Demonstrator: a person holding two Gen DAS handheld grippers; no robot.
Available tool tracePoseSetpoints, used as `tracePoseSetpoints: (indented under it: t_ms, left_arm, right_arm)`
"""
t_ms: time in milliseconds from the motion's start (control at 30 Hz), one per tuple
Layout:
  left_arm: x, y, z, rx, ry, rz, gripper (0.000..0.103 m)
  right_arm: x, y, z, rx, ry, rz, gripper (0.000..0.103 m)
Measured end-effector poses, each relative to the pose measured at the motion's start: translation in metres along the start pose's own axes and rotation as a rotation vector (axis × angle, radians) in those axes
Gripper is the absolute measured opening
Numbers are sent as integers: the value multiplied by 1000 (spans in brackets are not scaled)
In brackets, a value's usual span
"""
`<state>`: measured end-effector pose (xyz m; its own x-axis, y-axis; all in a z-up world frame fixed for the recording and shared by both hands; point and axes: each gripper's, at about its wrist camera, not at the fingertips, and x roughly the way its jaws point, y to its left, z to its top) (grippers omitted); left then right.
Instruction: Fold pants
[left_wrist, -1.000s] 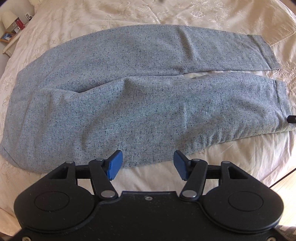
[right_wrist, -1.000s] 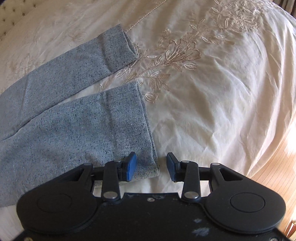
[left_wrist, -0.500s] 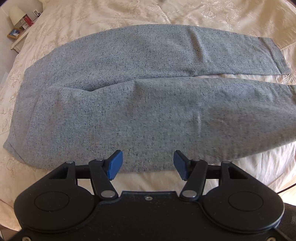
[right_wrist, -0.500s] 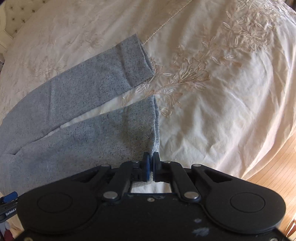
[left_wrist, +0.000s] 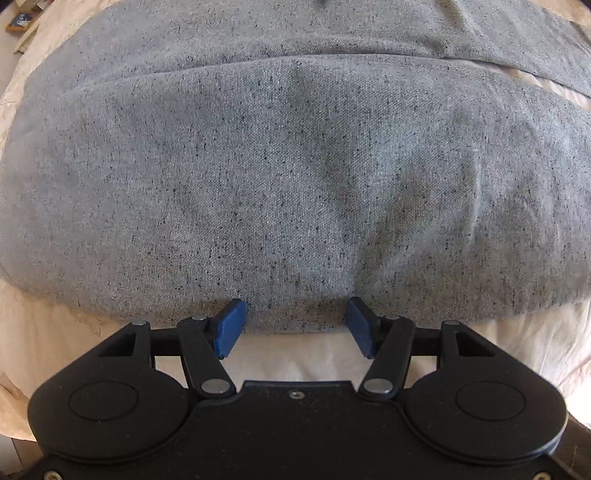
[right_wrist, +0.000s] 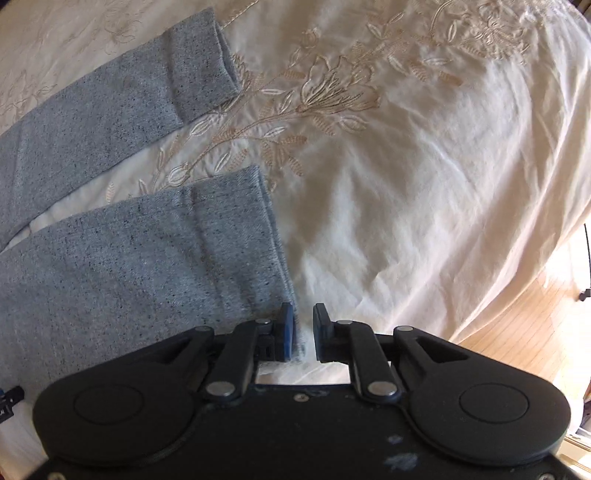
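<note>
Grey speckled pants (left_wrist: 295, 166) lie flat on the cream bedspread (left_wrist: 295, 354), legs running to the right. My left gripper (left_wrist: 295, 326) is open, low over the near edge of the near leg, and the edge lies between its blue pads. In the right wrist view the near leg's cuff (right_wrist: 236, 251) and the far leg's cuff (right_wrist: 199, 62) show. My right gripper (right_wrist: 303, 328) stands slightly open at the near corner of the near cuff, with the hem corner between the pads.
The embroidered bedspread (right_wrist: 406, 166) spreads right of the cuffs. A wooden floor (right_wrist: 535, 325) shows past the bed's right edge. A nightstand corner (left_wrist: 22, 26) sits at the far left.
My left gripper has dropped close to the near leg's edge, still open. My right gripper, shut on the cuff corner half a second ago, has opened a little.
</note>
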<state>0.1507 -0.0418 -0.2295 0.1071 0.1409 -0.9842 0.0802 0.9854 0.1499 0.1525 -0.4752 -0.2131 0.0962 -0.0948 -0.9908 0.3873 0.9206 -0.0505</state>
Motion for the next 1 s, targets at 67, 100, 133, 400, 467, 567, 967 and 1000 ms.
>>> tracePoseSetpoints:
  t_ms: [67,100,133,400,467,567,967,1000]
  left_arm:
    - [-9,4,-2,10,-16,1,65]
    - [-16,9,-3,10,-36,5,63]
    - [-24,14,-4,6,-67,16,63]
    - [-38,99,11,-111,-194,114,63]
    - [-31,123,15,-139,-192,132,63]
    - [-15,156,17,-164,-170,145,63]
    - [33,266,9,-174,-134,112,77]
    - [32,269,9,-168,-130,95,77]
  right_arm:
    - [-16,2,2,-3,-72,-30,17]
    - [-29,7,5,-1,-122,-23,17]
    - [-38,11,5,-3,-162,-5,17]
    - [-57,136,2,-145,-193,256,19]
    - [-58,175,-12,-196,-173,298,19]
    - [-51,226,-30,-250,-125,341,19]
    - [12,242,-51,-80,6,112,18]
    - [13,235,-50,-42,12,92,18]
